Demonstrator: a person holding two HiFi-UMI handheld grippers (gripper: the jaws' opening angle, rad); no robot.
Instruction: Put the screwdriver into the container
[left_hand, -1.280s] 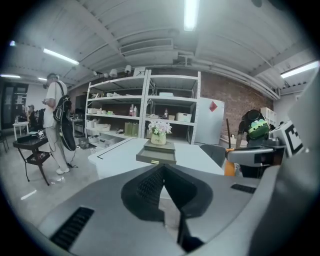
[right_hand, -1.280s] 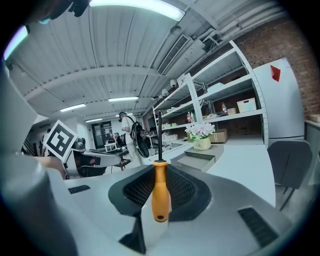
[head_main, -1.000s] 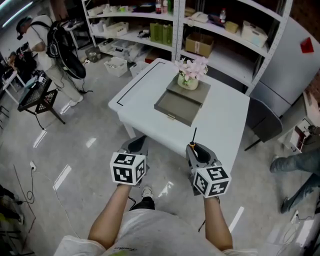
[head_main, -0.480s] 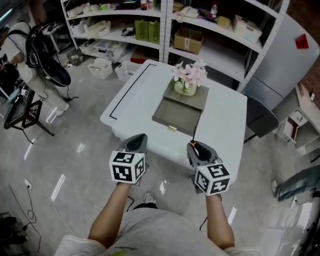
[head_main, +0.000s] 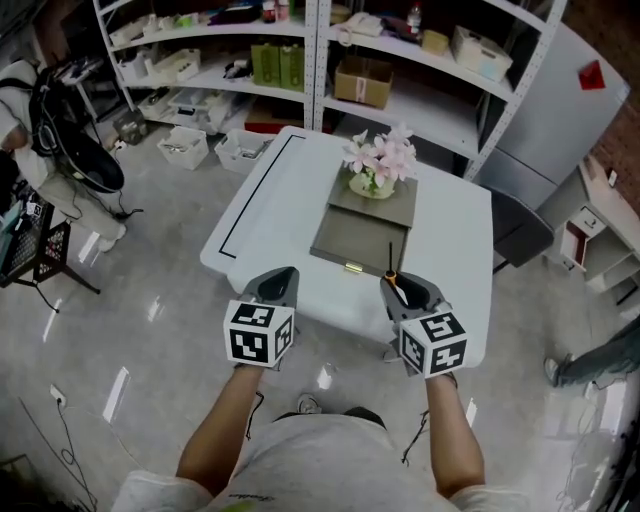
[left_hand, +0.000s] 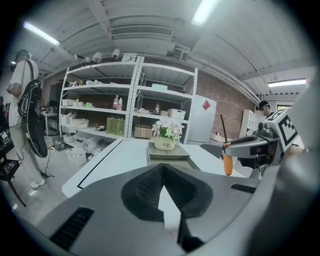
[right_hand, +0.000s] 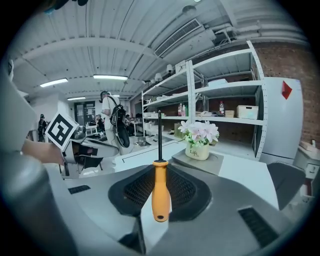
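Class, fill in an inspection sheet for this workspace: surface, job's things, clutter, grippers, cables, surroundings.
Surface: white table, black line marked along its left side.
Job's things: orange-handled screwdriver upright in right gripper; grey container on table.
Clutter: flower pot at container's far end.
Grippers: right gripper shut on screwdriver; left gripper shut, empty.
Cables: thin cable on floor, left.
Surroundings: stocked shelves, standing person, grey cabinet.
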